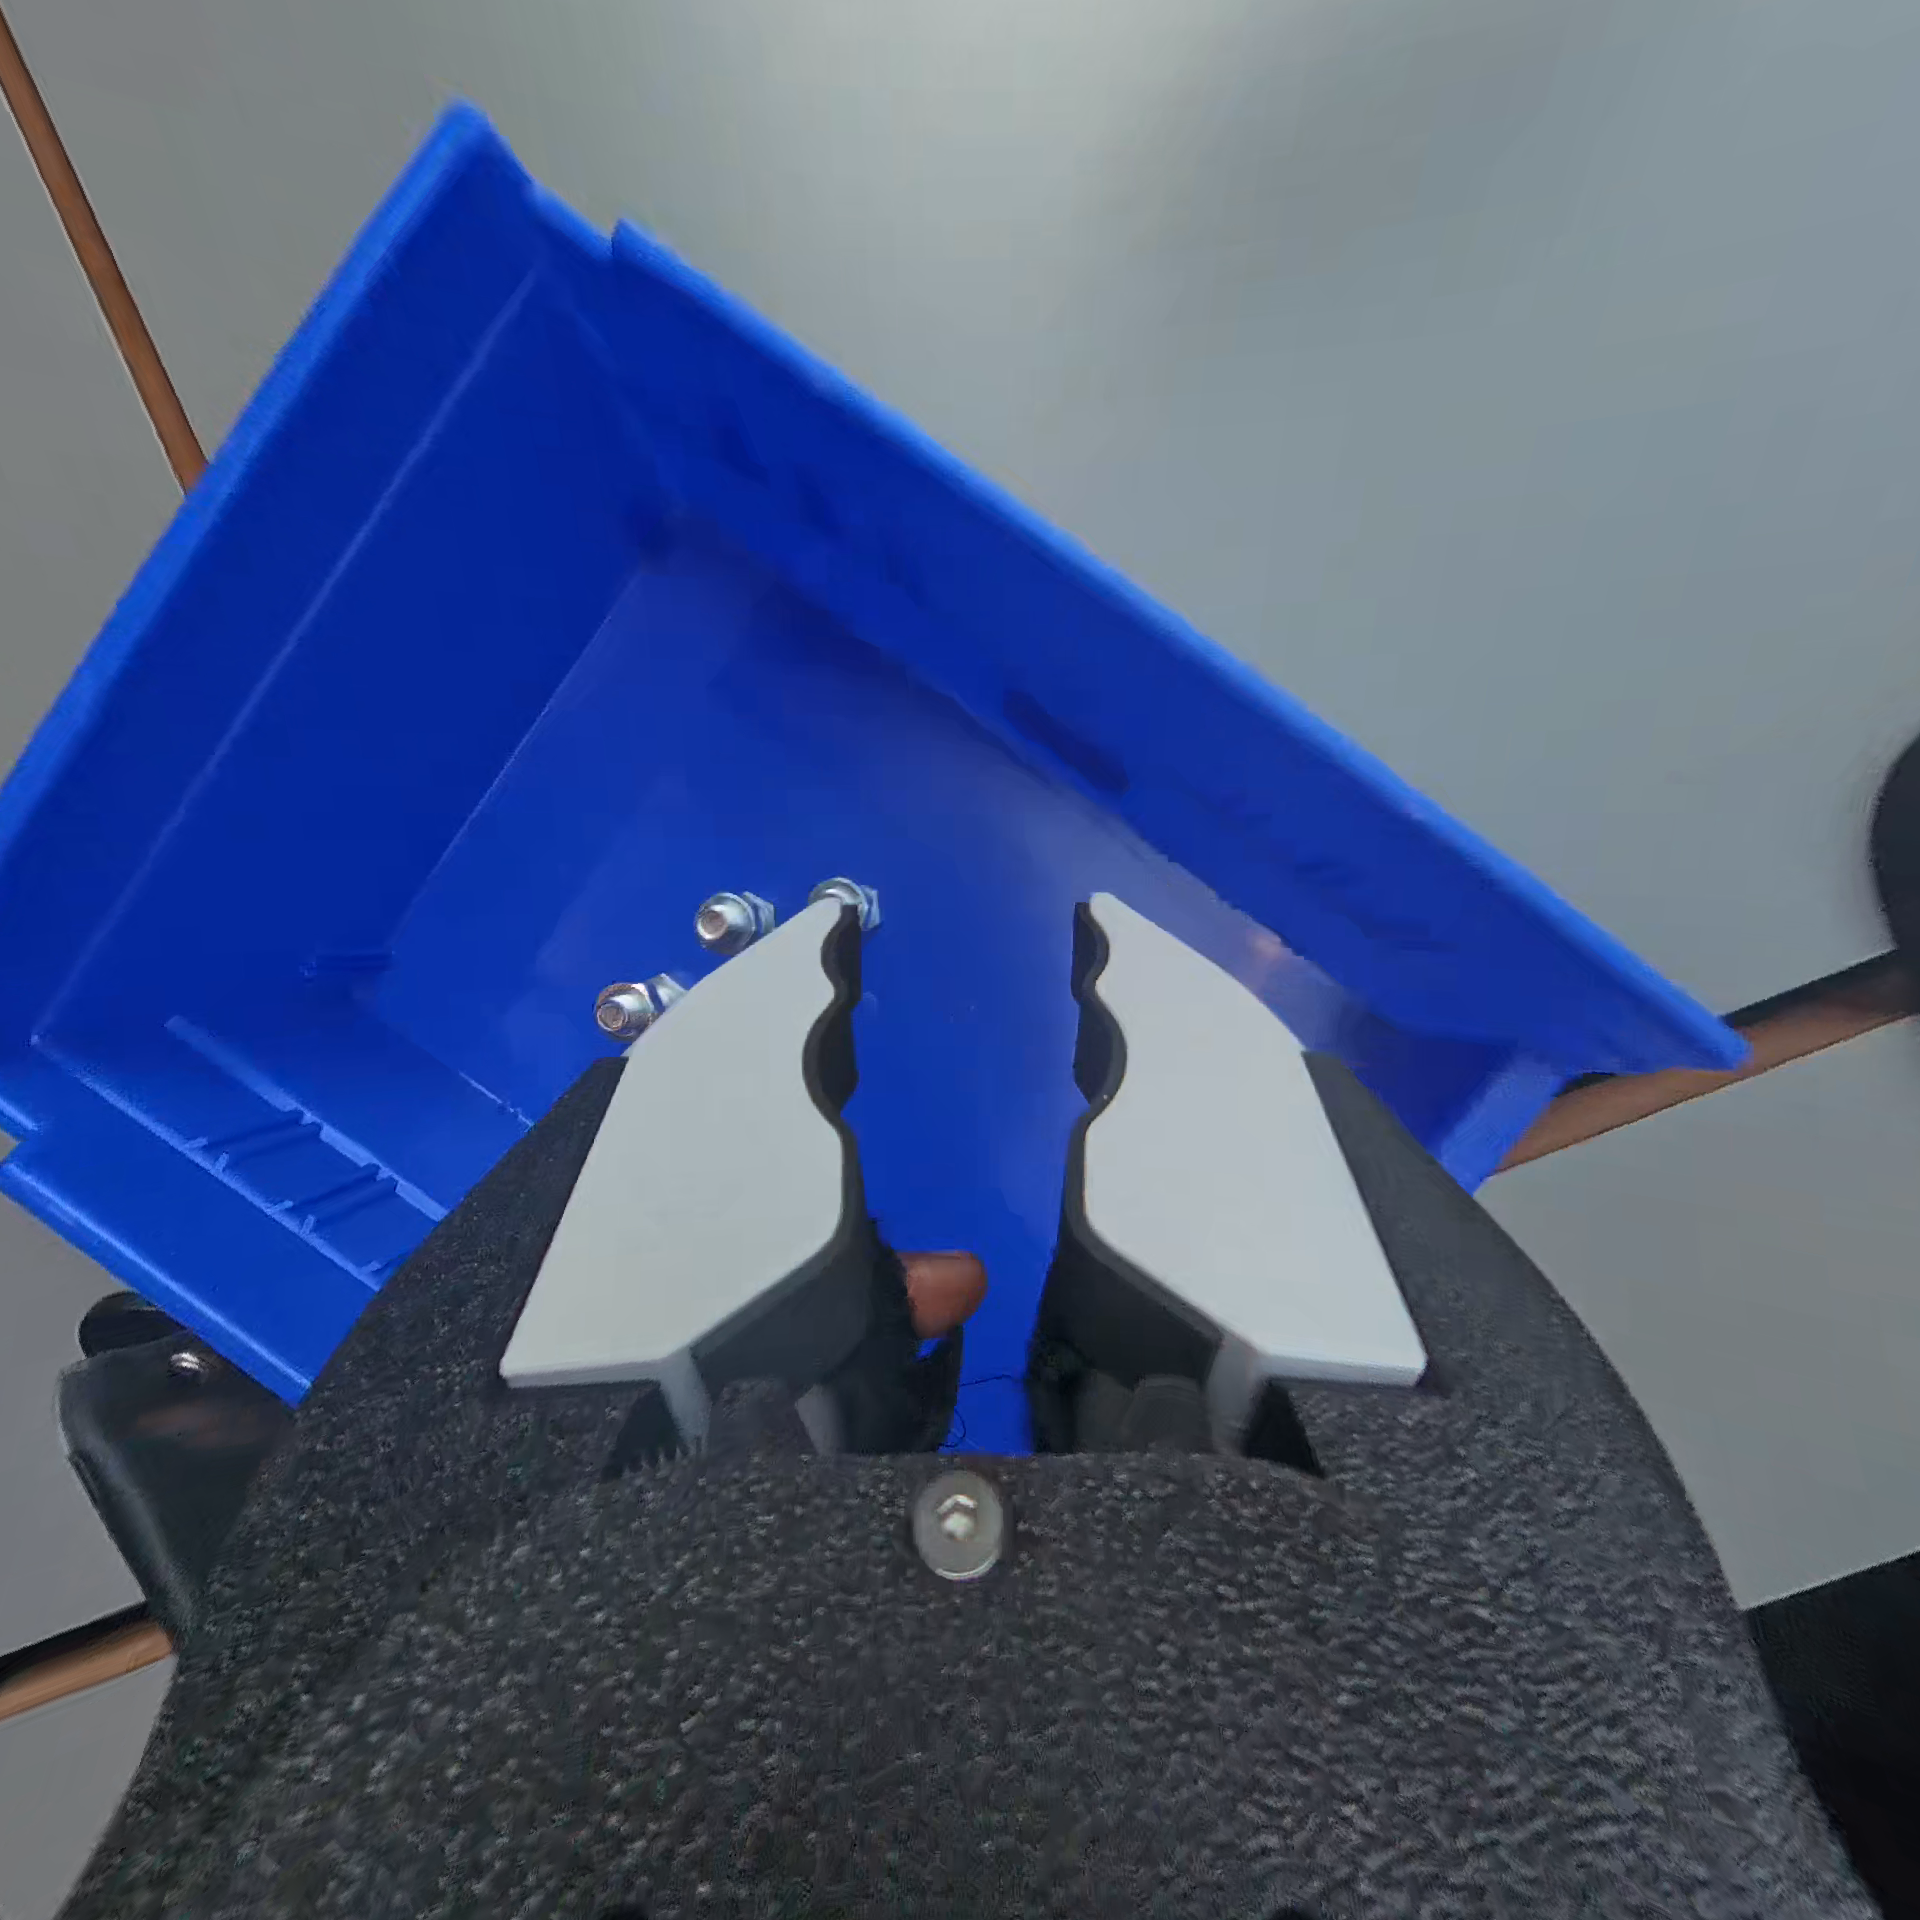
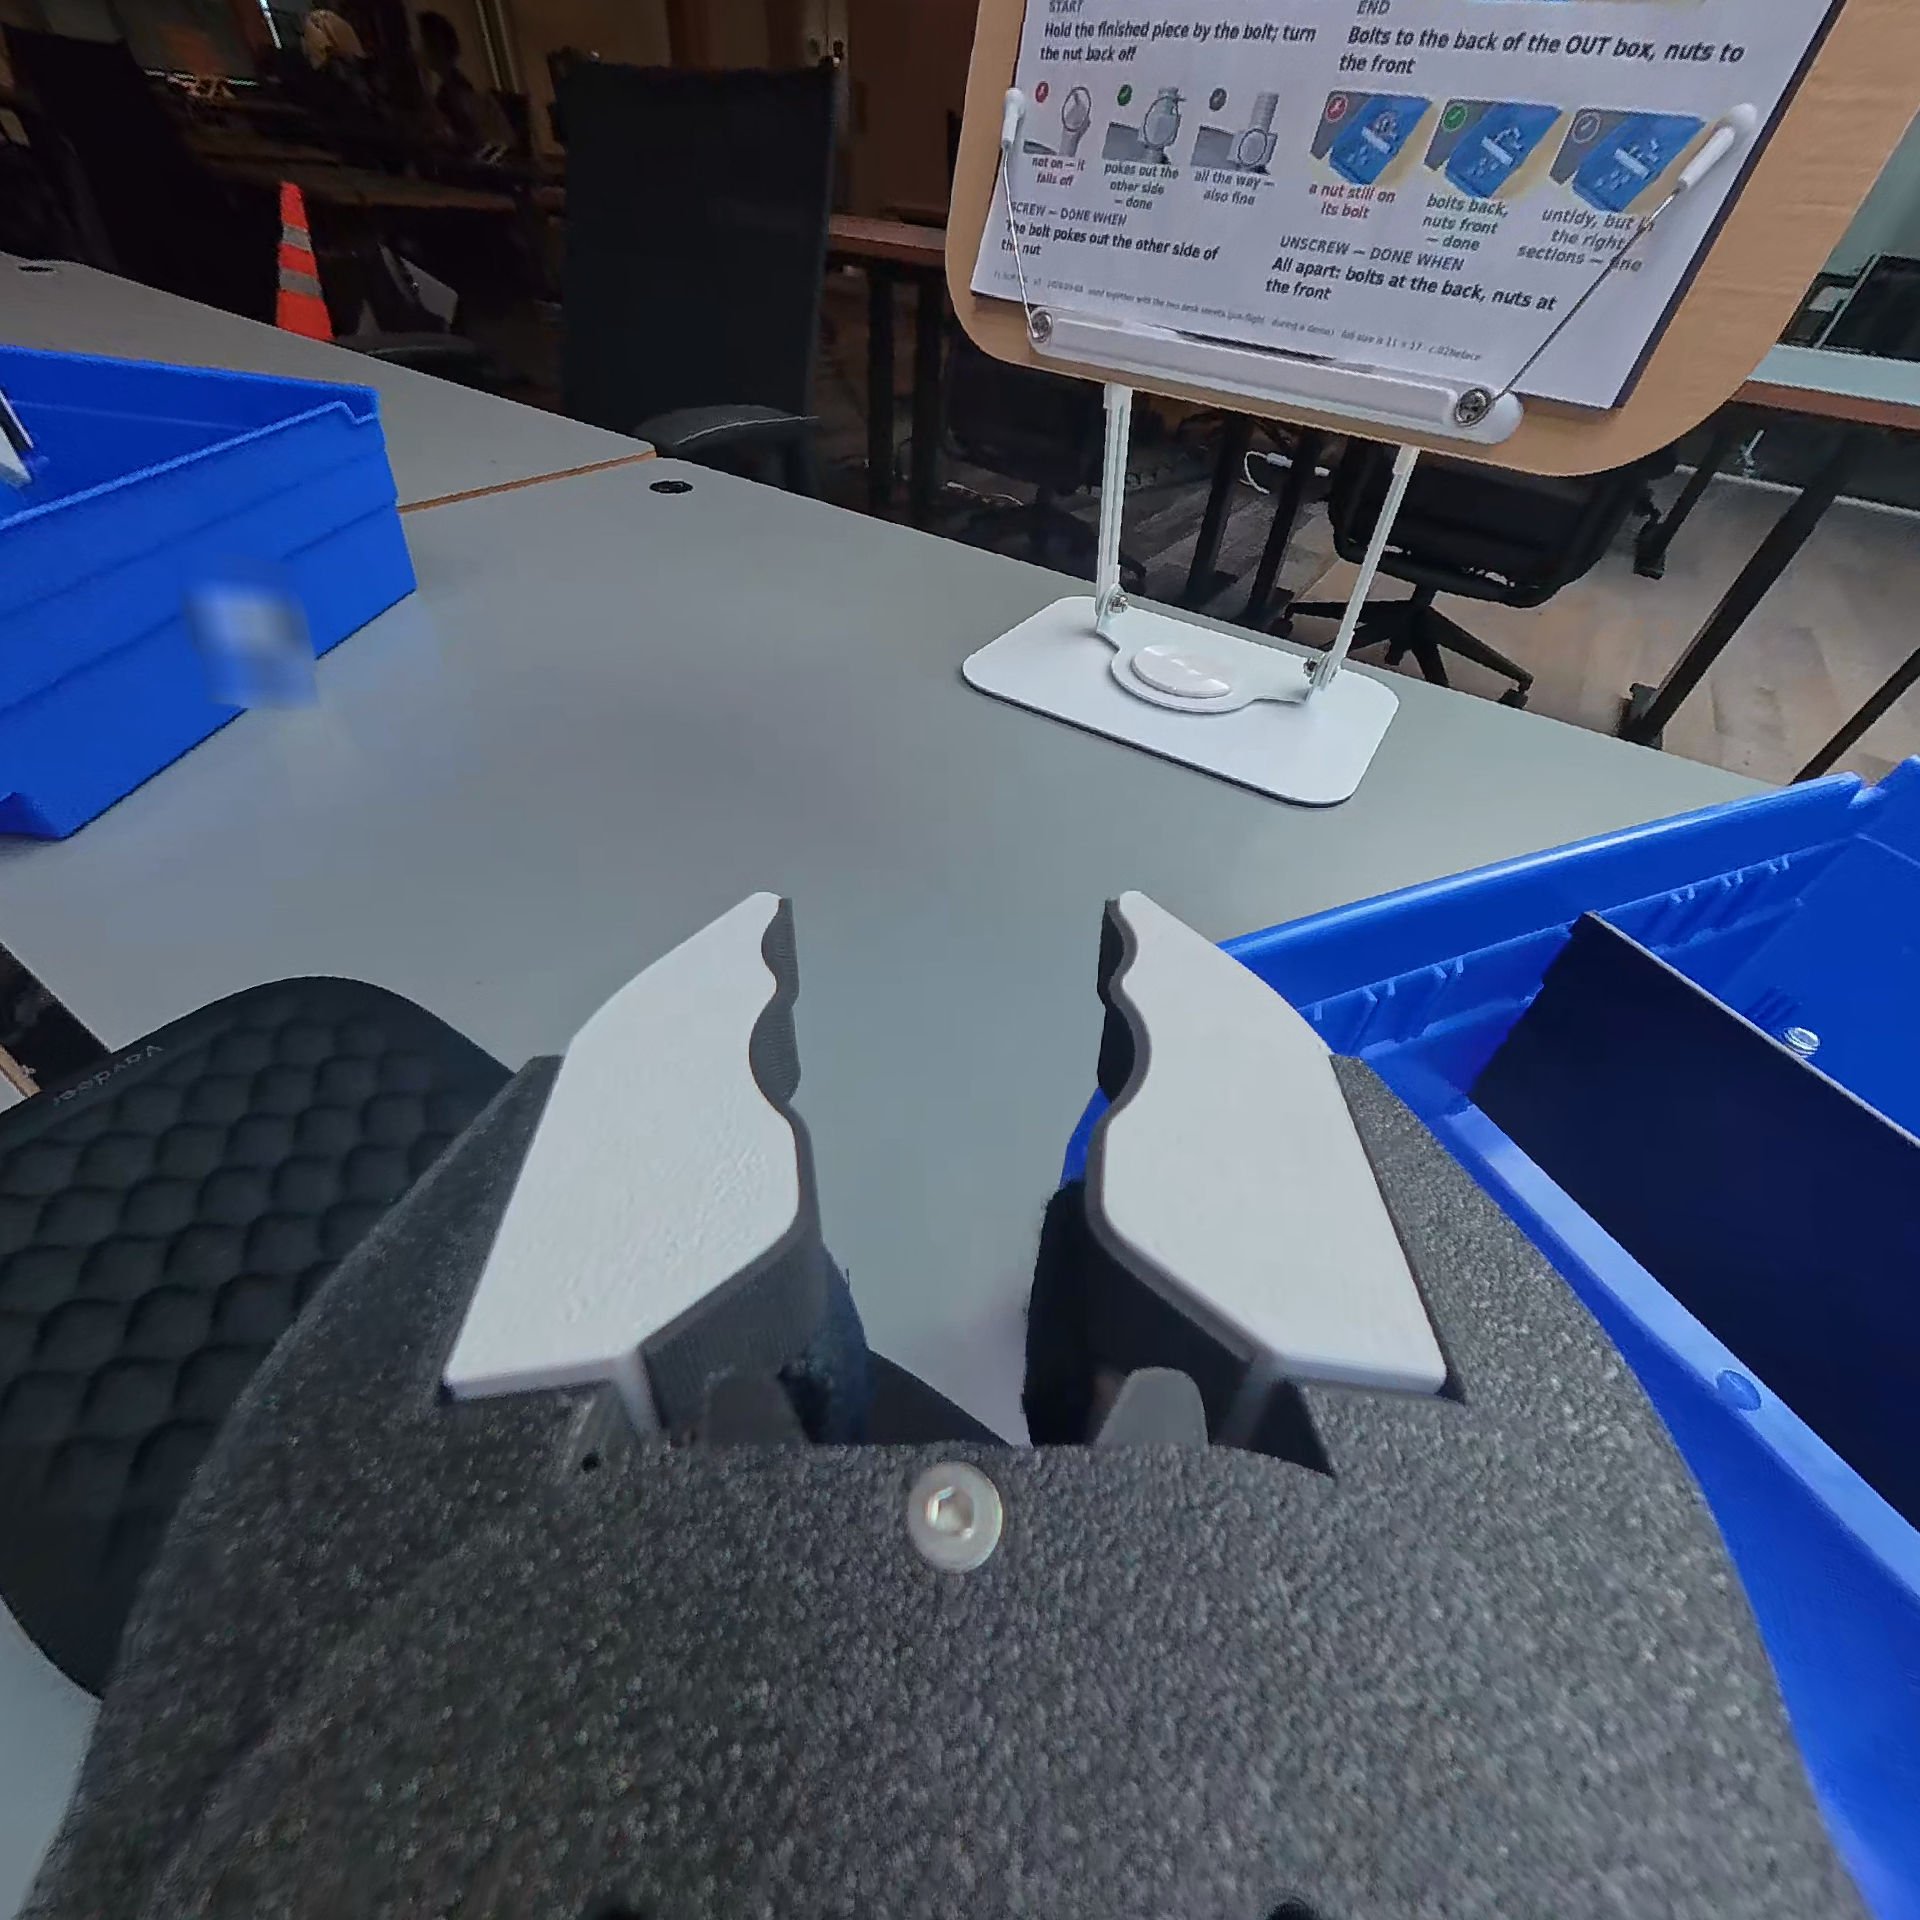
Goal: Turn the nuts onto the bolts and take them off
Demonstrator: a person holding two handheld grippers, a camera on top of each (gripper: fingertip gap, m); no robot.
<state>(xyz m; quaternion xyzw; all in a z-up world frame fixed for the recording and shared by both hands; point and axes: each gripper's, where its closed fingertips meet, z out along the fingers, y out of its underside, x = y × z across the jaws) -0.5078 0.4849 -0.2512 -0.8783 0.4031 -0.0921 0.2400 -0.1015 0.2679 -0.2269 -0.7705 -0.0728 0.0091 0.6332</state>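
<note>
In the left wrist view, my left gripper (image 1: 966, 914) is open and empty, held over a blue bin (image 1: 343, 748). Three bolts with nuts on them lie on the bin floor: one (image 1: 730, 920), one (image 1: 847, 896) right at my left fingertip, and one (image 1: 627, 1006) partly hidden by that finger. In the right wrist view, my right gripper (image 2: 945, 914) is open and empty above the grey table (image 2: 727, 727). A second blue bin (image 2: 1621, 1091) with a dark divider (image 2: 1704, 1122) is to its right; a small silver piece (image 2: 1801, 1038) sits behind the divider.
The first blue bin also shows in the right wrist view (image 2: 156, 582) at the far left. A white stand (image 2: 1184, 686) holding an instruction sheet (image 2: 1382, 177) is ahead. A black honeycomb pad (image 2: 177, 1195) lies to the left. Chairs and an orange cone (image 2: 301, 260) stand beyond the table. The left gripper's tips are roughly 45 centimeters from the right gripper's.
</note>
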